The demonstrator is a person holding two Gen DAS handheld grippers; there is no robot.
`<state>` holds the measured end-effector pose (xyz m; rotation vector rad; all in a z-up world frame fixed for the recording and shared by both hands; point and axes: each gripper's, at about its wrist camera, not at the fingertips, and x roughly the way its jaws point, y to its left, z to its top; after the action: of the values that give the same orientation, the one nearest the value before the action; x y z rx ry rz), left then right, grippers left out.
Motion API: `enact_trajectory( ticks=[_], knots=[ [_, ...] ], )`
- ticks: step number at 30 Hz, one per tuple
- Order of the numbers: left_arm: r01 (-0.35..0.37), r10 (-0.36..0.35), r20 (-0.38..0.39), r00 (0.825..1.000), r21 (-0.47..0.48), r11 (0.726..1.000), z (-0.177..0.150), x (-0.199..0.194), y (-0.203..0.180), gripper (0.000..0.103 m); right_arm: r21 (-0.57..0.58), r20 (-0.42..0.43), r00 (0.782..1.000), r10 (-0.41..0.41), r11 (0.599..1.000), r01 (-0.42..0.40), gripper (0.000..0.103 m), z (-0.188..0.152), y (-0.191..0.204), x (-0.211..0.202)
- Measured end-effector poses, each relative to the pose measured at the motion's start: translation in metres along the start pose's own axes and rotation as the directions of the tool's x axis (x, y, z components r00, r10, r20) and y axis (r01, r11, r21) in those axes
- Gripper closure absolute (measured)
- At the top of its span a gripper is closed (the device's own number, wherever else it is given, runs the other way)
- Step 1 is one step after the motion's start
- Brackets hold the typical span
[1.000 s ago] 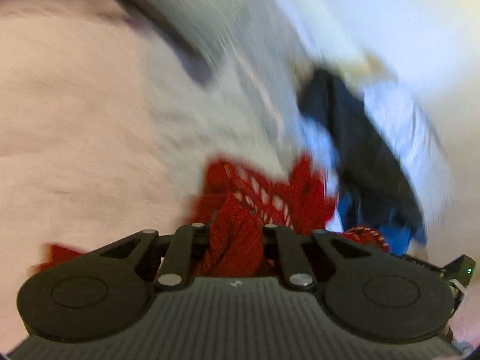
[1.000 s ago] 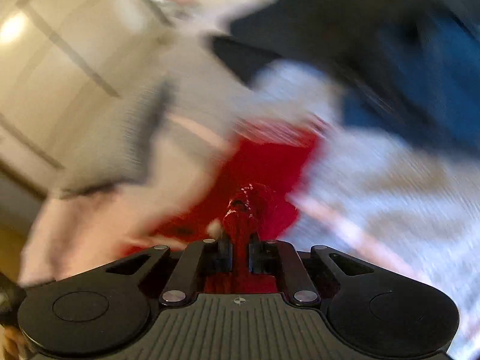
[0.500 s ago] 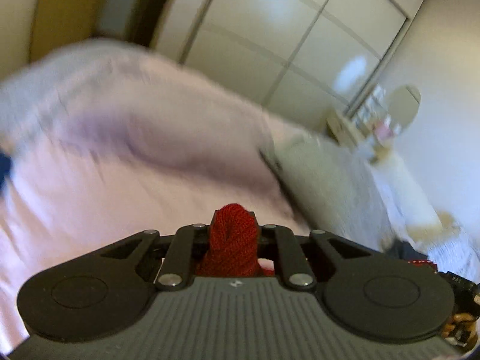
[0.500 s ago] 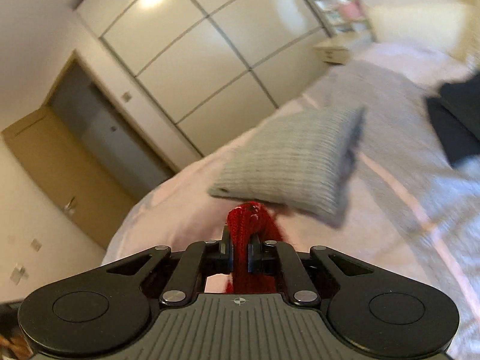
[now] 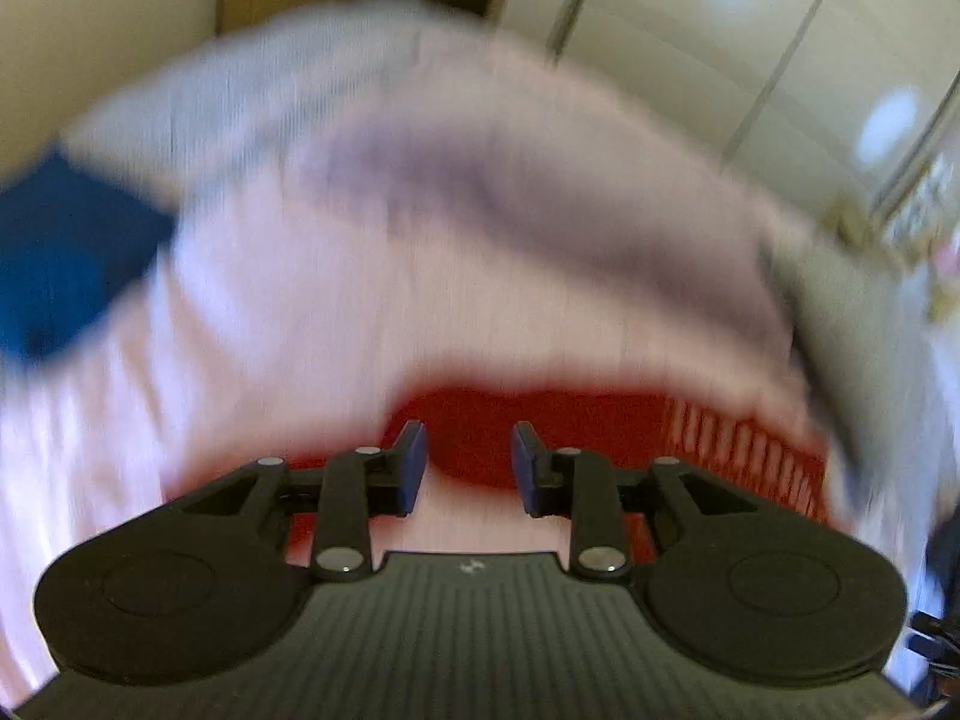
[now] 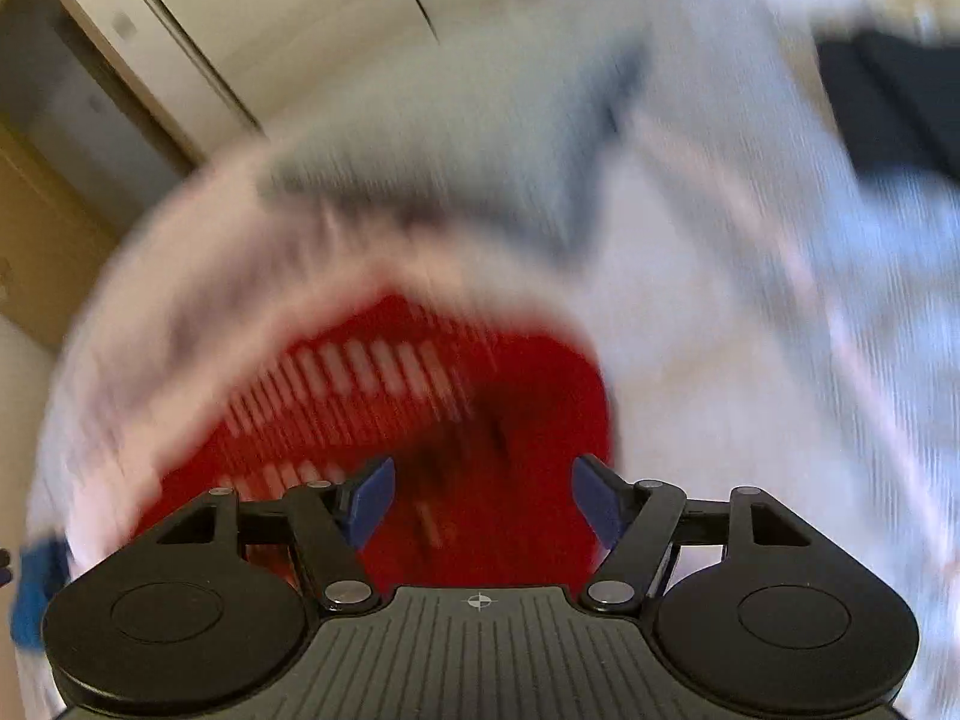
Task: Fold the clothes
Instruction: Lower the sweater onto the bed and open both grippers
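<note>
Beyond both opening grippers, left (image 5: 468,462) and right (image 6: 480,498), nothing pinched, red garment (image 6: 420,396) lay released; flattening seemed advisable before regrasping

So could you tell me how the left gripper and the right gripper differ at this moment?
The left gripper has its jaws opening with a narrow gap; the right gripper has its jaws spread much wider. Both are opening, neither presses on anything, and the red garment lies on the bed just beyond each.

R gripper (image 6: 480,501) jaws opening, nothing pinched; red garment (image 6: 420,402) lying blurred below on pale bedding (image 6: 720,330).
</note>
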<state>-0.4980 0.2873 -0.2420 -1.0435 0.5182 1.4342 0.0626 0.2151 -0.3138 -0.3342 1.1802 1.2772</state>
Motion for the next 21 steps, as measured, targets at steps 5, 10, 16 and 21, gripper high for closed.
enact_trajectory(
  ticks=[5, 10, 16, 21],
  knots=[
    [0.069, -0.091, -0.196, 0.976, -0.120, 0.990, -0.091, 0.026, 0.002, 0.077, 0.243, -0.154, 0.985, 0.084, 0.969, -0.045, 0.034, -0.097, -0.034, 0.031],
    [0.113, -0.161, -0.282, 0.946, -0.177, 0.978, -0.136, 0.033, -0.015, 0.077, 0.486, -0.108, 0.953, 0.284, 0.851, -0.199, 0.036, -0.144, -0.039, 0.050],
    [0.128, -0.169, -0.292, 0.941, -0.155, 0.980, -0.128, 0.034, -0.030, 0.073, 0.297, -0.159, 0.935, 0.316, 0.919, -0.260, 0.092, -0.109, -0.022, 0.019],
    [0.141, -0.186, -0.316, 0.930, -0.160, 0.977, -0.134, 0.036, -0.033, 0.070, 0.087, -0.121, 0.971, 0.206, 0.977, -0.197, 0.092, -0.048, -0.042, -0.059]
  ],
)
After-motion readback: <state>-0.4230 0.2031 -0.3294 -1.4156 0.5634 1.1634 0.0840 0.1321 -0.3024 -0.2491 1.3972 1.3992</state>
